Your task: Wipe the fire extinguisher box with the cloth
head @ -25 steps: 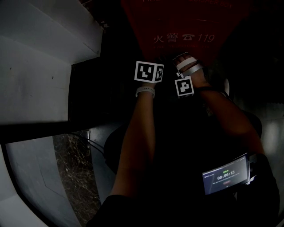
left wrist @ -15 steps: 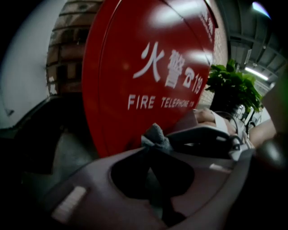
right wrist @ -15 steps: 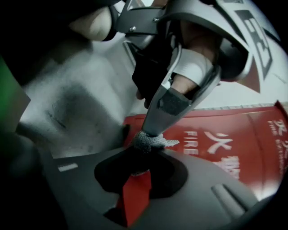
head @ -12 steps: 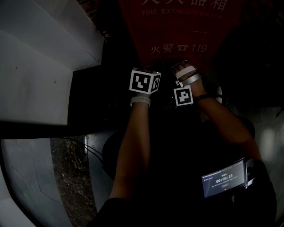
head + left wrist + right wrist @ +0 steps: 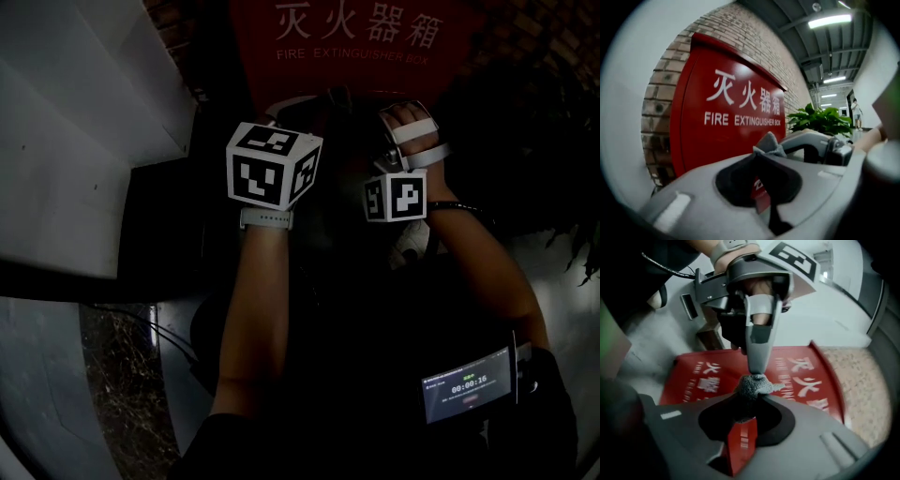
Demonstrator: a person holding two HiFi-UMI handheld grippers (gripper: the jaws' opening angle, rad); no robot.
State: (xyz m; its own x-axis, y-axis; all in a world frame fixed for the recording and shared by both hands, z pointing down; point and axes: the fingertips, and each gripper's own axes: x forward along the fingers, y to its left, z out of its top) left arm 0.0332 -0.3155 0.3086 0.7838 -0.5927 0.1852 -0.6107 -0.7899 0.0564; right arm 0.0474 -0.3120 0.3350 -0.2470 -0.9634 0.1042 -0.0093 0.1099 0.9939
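As cloth (image 5: 752, 386) bunches at their tips, left gripper (image 5: 762, 153) and right gripper (image 5: 749, 403) fingers clamp it

The brick wall (image 5: 655, 110) backs the red box (image 5: 736, 117), whose front faces out with white lettering. Whether the box hangs or stands cannot be told. Left of the box, the brick ends at a plain white surface (image 5: 628, 93). Right of the box, a green plant (image 5: 820, 121) stands near the wall. In the head view, the floor (image 5: 37, 375) below and left of the box is pale and glossy, with a dark veined stone strip (image 5: 122, 375) set in it. A thin cable (image 5: 159, 330) lies across the strip.
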